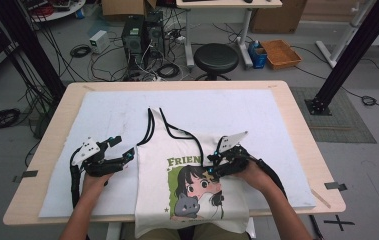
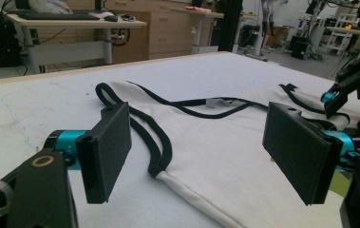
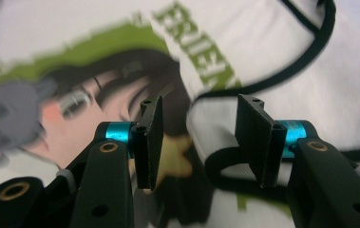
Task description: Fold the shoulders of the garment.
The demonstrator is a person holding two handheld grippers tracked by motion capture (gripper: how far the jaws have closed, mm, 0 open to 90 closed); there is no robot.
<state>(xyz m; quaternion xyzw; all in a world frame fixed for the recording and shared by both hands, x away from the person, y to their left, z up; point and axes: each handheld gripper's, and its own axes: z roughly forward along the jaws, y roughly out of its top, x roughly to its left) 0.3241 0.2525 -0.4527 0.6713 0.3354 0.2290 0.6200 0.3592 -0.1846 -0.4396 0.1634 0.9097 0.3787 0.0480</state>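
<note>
A white tank top (image 1: 159, 150) with black trim and a green cartoon-girl print lies on the white mat (image 1: 102, 115); its hem hangs over the table's front edge. Its right side is folded in over the print. My left gripper (image 1: 123, 149) is open just left of the top's left edge. In the left gripper view the left gripper (image 2: 196, 147) frames the black armhole strap (image 2: 156, 142) and the white cloth (image 2: 225, 161), with nothing held. My right gripper (image 1: 213, 162) is open over the print. The right gripper (image 3: 199, 137) hovers above a black trim loop (image 3: 220, 159).
The mat covers most of the wooden table (image 1: 297, 125). Behind the table stand a black stool (image 1: 216, 57), computer towers (image 1: 142, 35) with loose cables, and an orange basket (image 1: 280, 53). Black frame posts (image 1: 349, 55) rise at both sides.
</note>
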